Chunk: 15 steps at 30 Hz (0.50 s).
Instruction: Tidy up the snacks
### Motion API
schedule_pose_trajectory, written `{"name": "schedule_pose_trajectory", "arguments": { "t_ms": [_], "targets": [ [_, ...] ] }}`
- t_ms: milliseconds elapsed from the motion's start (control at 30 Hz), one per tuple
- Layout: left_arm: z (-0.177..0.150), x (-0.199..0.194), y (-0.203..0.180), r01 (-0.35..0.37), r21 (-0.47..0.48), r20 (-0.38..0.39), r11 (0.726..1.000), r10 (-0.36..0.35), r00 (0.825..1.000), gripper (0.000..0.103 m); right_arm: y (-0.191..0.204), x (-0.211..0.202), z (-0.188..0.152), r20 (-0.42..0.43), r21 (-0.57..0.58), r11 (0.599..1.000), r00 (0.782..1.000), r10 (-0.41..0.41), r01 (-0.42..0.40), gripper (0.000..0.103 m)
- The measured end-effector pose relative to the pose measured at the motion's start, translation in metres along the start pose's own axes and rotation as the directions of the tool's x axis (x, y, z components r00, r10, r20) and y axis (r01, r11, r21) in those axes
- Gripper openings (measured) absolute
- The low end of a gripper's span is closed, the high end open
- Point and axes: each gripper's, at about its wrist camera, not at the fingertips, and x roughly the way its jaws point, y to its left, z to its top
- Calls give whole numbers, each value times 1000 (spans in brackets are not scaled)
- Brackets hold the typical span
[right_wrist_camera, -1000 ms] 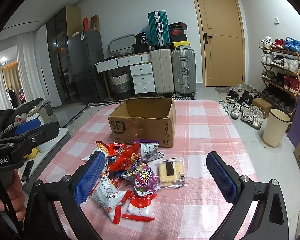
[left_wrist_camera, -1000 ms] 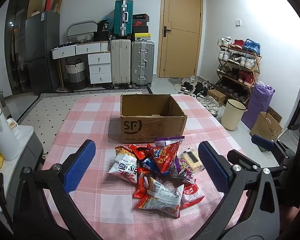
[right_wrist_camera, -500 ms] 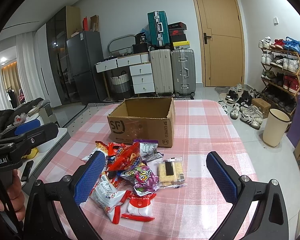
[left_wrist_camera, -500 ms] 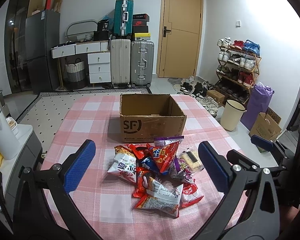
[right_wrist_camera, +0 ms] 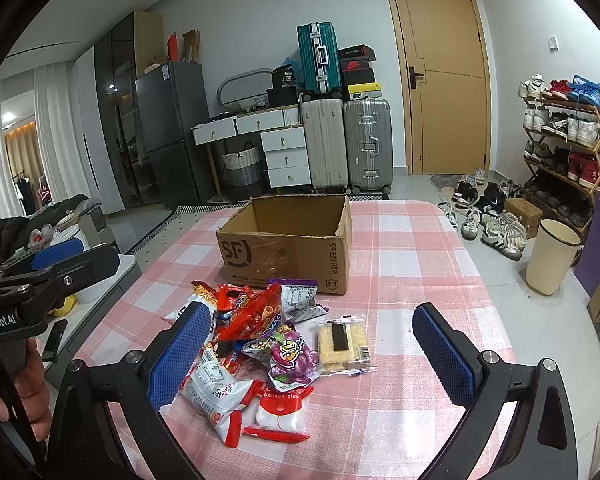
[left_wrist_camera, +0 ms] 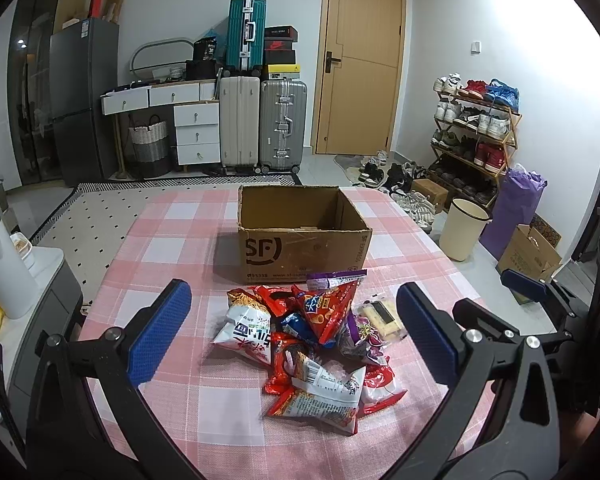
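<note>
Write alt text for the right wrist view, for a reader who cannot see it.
A pile of snack packets lies on a pink checked tablecloth in front of an open, empty-looking cardboard box. The right hand-held gripper is open above the packets, gripping nothing. At the left edge a hand holds the left hand-held gripper.

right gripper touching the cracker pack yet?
Apart. The right wrist view shows the right gripper open above the table, its blue pads well clear of the cracker pack.

Both wrist views look down along the table, sharing snack pile [left_wrist_camera: 308,340] and box [right_wrist_camera: 288,240]
</note>
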Motion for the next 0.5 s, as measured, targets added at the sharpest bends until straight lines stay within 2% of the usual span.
{"name": "schedule_pose_trajectory", "arguments": {
  "t_ms": [500],
  "targets": [
    [-2,1,1,7,-11,-2,1000,-7,1000,102,-1,1,-1,-3,4,1000,1000,-6,6,103]
  ]
}}
